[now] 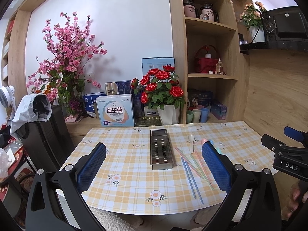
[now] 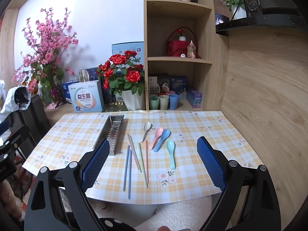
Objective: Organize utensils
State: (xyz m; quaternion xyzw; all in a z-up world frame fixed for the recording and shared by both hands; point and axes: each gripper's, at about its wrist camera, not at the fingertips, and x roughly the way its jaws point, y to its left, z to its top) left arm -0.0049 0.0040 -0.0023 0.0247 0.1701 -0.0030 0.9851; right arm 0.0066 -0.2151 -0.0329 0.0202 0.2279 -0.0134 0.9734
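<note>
A perforated steel utensil tray point(image 1: 161, 149) point(image 2: 111, 133) lies lengthwise on the yellow checked tablecloth point(image 1: 125, 173) point(image 2: 202, 132). To its right lie several pastel chopsticks point(image 1: 190, 175) point(image 2: 134, 159) and a row of spoons: white point(image 2: 146, 128) point(image 1: 191, 142), pink point(image 2: 156, 136), blue point(image 2: 162, 139) and teal point(image 2: 171, 153). My left gripper point(image 1: 154, 165) hovers open over the table's near edge, its right finger hiding most of the coloured spoons. My right gripper point(image 2: 153, 165) also hangs open, above the chopsticks and spoons, with nothing between its fingers.
A white pot of red roses point(image 1: 162, 94) point(image 2: 125, 77), boxes point(image 1: 115, 110) and pastel cups point(image 2: 163, 101) stand behind the table. A wooden shelf unit point(image 2: 179, 57) rises at the back, a wooden wall point(image 2: 265, 96) to the right, and a dark chair point(image 1: 48, 132) to the left.
</note>
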